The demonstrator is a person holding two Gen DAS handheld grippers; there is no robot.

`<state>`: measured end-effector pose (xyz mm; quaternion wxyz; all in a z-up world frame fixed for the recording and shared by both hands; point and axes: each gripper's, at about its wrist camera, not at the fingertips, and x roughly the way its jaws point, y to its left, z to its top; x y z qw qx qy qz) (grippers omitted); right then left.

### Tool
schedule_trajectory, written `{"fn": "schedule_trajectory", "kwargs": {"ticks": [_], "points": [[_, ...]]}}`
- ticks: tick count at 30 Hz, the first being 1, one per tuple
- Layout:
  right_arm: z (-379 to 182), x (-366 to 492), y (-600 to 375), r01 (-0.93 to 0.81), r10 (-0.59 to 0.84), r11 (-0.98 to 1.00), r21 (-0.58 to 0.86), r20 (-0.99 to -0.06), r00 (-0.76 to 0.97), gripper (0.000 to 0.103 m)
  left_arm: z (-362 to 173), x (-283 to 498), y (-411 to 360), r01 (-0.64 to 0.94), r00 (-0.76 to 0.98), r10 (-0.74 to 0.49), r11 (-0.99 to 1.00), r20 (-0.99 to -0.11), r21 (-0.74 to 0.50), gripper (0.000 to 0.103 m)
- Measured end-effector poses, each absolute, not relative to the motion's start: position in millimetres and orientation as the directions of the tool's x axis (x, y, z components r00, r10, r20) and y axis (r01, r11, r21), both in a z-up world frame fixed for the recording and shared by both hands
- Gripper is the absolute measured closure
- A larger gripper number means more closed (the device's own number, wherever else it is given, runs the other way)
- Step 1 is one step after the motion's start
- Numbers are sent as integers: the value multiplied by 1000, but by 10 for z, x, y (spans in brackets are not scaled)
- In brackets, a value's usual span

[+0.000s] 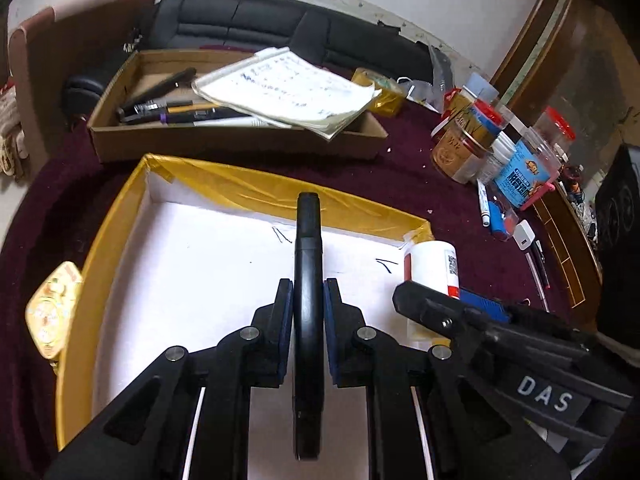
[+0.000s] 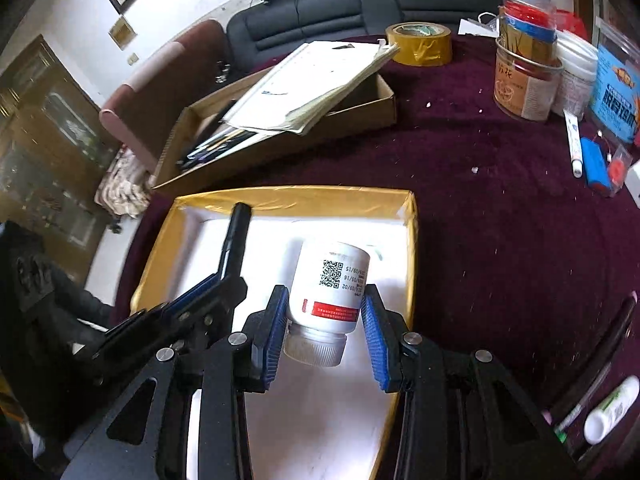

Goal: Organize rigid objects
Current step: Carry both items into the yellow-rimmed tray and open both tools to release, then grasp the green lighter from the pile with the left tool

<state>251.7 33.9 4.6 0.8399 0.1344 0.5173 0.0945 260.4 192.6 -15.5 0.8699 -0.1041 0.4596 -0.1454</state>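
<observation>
My left gripper [image 1: 308, 300] is shut on a long black marker-like object [image 1: 308, 240], which points forward above the white floor of a yellow-rimmed box [image 1: 224, 176]. My right gripper [image 2: 326, 316] is shut on a white pill bottle [image 2: 332, 280] with a red band and a QR code, cap toward the camera, held over the same yellow-rimmed box [image 2: 296, 200]. In the left wrist view the right gripper [image 1: 416, 300] and its white bottle [image 1: 430, 264] hang at the box's right corner. In the right wrist view the left gripper [image 2: 216, 284] and the black object [image 2: 236, 236] sit over the box's left part.
A brown cardboard box [image 1: 224, 144] behind holds pens and a stack of papers [image 1: 288, 88]. A yellow tape roll [image 2: 420, 46], jars and containers [image 1: 472, 136], a white pen [image 2: 573, 148] and a blue item [image 2: 594, 168] lie on the maroon tablecloth [image 2: 480, 200]. A black sofa stands behind.
</observation>
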Motion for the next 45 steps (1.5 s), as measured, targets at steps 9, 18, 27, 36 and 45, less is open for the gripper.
{"fn": "schedule_trajectory", "kwargs": {"ticks": [9,18,27,36,45], "points": [[237,2325,146,12,265,947,321,-803,534,61,-199,2398,1878,159,548,-341,939,-764,-306,55],[489,1515,-136,-33,242,960,280,-759,605,59,-335,1939,1971,172,513,-375,926,-772,-335,53],[689,762,-761,11,225,950,313,-707,671,58,142,1615,1957,268,577,-432,902,-694,-338,48],[604,-106,-2129,252,0,934,253,-706,708,48,587,916,1547,398,561,-476,872,-677,-284,29],[119,-570,-2782,378,26,852,363,-749,662,48,149,530,313,523,402,-456,826,-794,-210,29]]}}
